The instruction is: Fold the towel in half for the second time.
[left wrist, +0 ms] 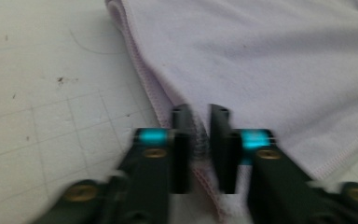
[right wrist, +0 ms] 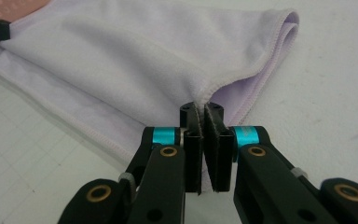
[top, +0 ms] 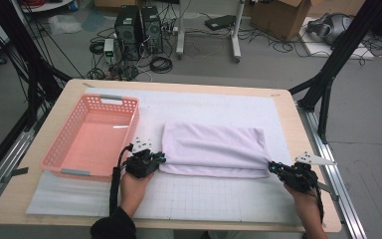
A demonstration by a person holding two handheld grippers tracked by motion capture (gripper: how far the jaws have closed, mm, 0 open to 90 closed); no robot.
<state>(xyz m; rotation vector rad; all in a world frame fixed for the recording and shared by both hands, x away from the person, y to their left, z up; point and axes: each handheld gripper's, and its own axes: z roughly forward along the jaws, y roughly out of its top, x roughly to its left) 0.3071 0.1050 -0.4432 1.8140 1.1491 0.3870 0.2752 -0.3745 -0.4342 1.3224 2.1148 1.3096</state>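
Lilac microfibre is what the folded towel (top: 214, 149) seems to be made of; it is laid at the centre of the high view on a white gridded mat (top: 204, 196), with a pink plastic basket (top: 64, 144) just beside it at the left. The near left corner of the towel is pinched by the left gripper (top: 161, 160), whose jaws are seen narrow in the left gripper view, with the stitched hem (left wrist: 200, 140) pressed between them. The near right corner is pinched in the same way by the right gripper (top: 272, 168), and in the right gripper view a small peak of cloth (right wrist: 205, 100) is drawn up between its pads. From here, a slip is judged to be the main risk: only the thin edge is held, so if the corners are lifted quickly or unevenly, one hem could be pulled out. It cannot be told whether all layers are caught, so the fold could open and the lower layers could hang down.
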